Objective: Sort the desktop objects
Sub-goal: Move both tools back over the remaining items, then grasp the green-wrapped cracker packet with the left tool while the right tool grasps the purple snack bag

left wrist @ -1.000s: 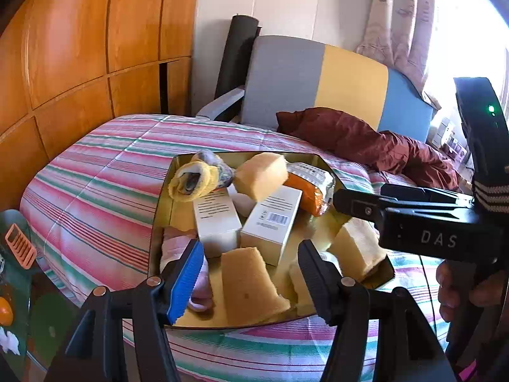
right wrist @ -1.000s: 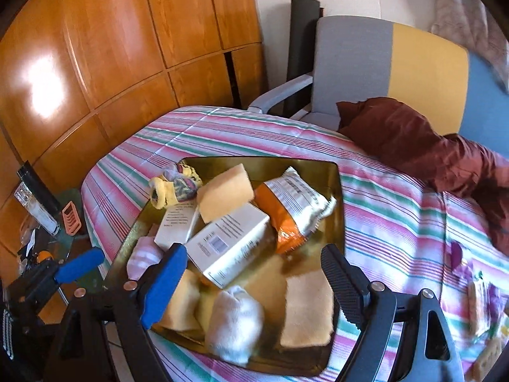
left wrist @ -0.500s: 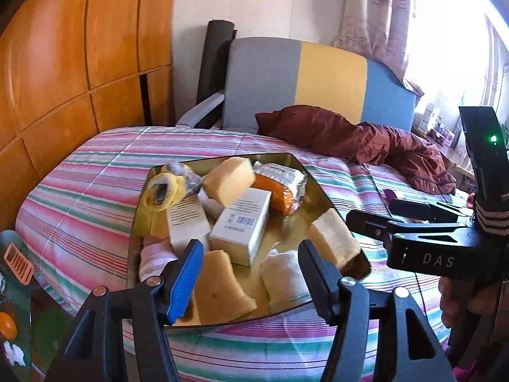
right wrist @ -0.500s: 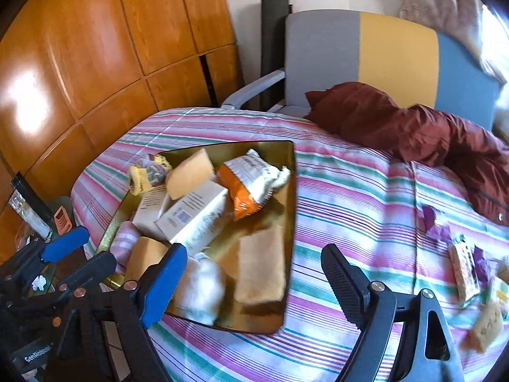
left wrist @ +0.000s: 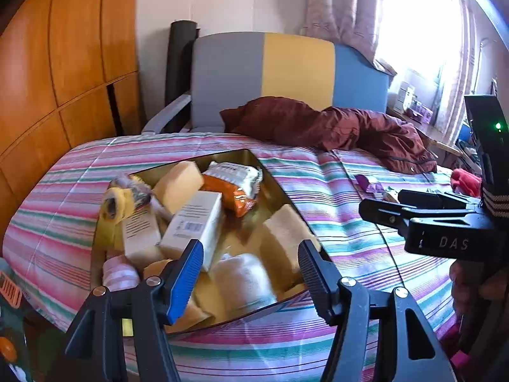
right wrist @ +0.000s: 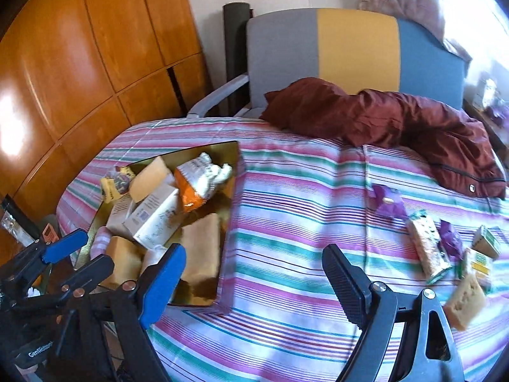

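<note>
A gold tray [left wrist: 245,156] [right wrist: 233,172] lies on the striped bedspread, piled with yellow sponges [left wrist: 178,184], white boxes [left wrist: 194,222], an orange snack bag [left wrist: 235,187] [right wrist: 197,187], rolled socks [left wrist: 119,200] and a white cloth [left wrist: 245,280]. My left gripper [left wrist: 251,270] is open and empty above the tray's near edge. My right gripper [right wrist: 254,280] is open and empty over bare bedspread right of the tray. Loose items lie at the right: purple wrappers [right wrist: 386,202], a green-white packet [right wrist: 428,248], small cartons [right wrist: 486,238] and a sponge [right wrist: 464,299].
A maroon jacket [right wrist: 381,114] lies across the back of the bed, before a grey, yellow and blue headboard [right wrist: 350,47]. Wooden panels [right wrist: 79,63] stand at the left. The bed edge drops off at the left beside the tray.
Both grippers have swung to the right and pulled back from the tray. The loose items at the right of the bed have come into the right wrist view. Both stay open.
</note>
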Demonstrator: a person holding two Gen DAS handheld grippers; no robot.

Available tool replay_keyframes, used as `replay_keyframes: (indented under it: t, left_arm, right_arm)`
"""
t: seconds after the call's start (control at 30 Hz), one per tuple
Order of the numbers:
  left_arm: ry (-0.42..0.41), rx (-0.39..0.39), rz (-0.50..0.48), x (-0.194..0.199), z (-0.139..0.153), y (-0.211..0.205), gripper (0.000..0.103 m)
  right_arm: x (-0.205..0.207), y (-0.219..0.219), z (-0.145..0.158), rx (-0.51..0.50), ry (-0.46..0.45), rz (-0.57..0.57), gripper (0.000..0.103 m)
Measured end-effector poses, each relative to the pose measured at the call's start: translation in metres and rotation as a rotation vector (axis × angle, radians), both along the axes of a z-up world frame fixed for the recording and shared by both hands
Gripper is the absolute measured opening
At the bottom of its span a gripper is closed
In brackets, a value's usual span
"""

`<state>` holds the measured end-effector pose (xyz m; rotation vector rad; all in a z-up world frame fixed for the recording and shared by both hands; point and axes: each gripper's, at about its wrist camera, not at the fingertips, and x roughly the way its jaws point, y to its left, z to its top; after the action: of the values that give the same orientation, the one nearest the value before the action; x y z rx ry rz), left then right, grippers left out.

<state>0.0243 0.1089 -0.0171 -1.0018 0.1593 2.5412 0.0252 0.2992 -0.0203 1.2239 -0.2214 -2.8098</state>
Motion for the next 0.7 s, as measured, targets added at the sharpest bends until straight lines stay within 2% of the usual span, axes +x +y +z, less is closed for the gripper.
replay_keyframes:
  t: [0.7]
  left_arm:
    - [-0.020, -0.015, -0.162, 0.008, -0.005, 0.058, 0.063]
  right_arm:
    - [0.034, 0.114, -0.002, -0.029, -0.082, -0.254, 0.090]
